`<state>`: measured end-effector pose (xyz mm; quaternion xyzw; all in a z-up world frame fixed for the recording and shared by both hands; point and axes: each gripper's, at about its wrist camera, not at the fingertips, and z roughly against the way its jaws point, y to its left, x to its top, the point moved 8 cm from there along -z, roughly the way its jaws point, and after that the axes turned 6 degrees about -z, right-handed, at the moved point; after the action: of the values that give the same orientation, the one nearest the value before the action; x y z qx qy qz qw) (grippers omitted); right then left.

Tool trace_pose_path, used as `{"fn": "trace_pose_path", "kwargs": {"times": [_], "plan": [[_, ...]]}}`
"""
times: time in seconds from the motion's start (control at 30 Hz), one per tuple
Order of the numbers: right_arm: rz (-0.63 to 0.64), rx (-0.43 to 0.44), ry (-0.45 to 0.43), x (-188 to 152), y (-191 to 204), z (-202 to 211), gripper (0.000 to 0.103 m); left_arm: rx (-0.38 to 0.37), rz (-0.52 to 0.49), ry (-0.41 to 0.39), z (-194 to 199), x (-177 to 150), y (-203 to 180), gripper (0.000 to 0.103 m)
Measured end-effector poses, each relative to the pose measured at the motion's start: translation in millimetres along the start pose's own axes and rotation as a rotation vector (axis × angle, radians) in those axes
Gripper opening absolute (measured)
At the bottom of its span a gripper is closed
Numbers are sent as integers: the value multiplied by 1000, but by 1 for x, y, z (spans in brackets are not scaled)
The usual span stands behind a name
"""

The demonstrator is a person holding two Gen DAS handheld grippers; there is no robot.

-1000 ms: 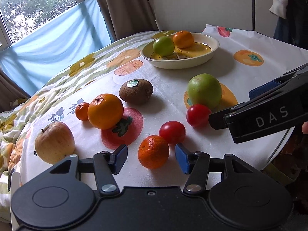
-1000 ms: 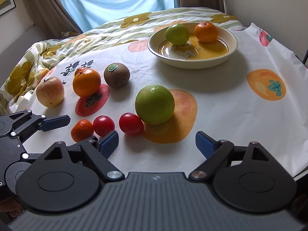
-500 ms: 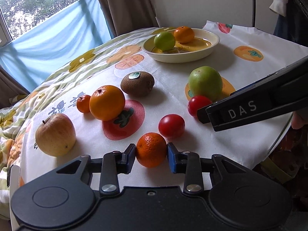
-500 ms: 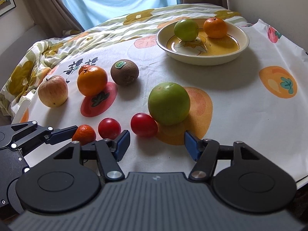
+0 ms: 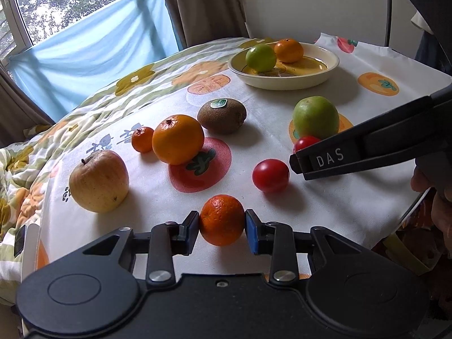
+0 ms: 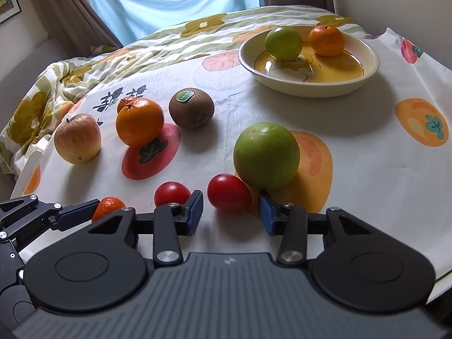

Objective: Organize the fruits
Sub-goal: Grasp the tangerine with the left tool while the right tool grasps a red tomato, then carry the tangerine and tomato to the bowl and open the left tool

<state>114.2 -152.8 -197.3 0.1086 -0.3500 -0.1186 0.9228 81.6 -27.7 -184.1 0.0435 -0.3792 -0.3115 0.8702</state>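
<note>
Left tongs (image 5: 221, 227): clamped on the small round orange mandarin (image 5: 221, 220), low over the worktop's near edge.
Right tongs (image 6: 231, 212): open, astride the glossy red cherry tomato (image 6: 228, 193).
Cream shallow bowl (image 5: 325, 75): far, right of both.

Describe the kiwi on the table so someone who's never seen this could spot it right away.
Start at the cream bowl at the table's far side. Nearer, between the large orange and the big green apple, sits the kiwi: the only brown, fuzzy fruit, wearing a green sticker.
</note>
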Motion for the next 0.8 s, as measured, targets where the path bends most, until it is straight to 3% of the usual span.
{"fn": "trace_pose_path", "kwargs": {"times": [0.43, 0.8], "plan": [[14, 16, -13, 7, 7, 9, 49, 19, 37, -15, 12, 10, 6, 38], [56, 34, -66, 34, 8, 53, 49, 41, 87, -42, 47, 35, 10, 38]]}}
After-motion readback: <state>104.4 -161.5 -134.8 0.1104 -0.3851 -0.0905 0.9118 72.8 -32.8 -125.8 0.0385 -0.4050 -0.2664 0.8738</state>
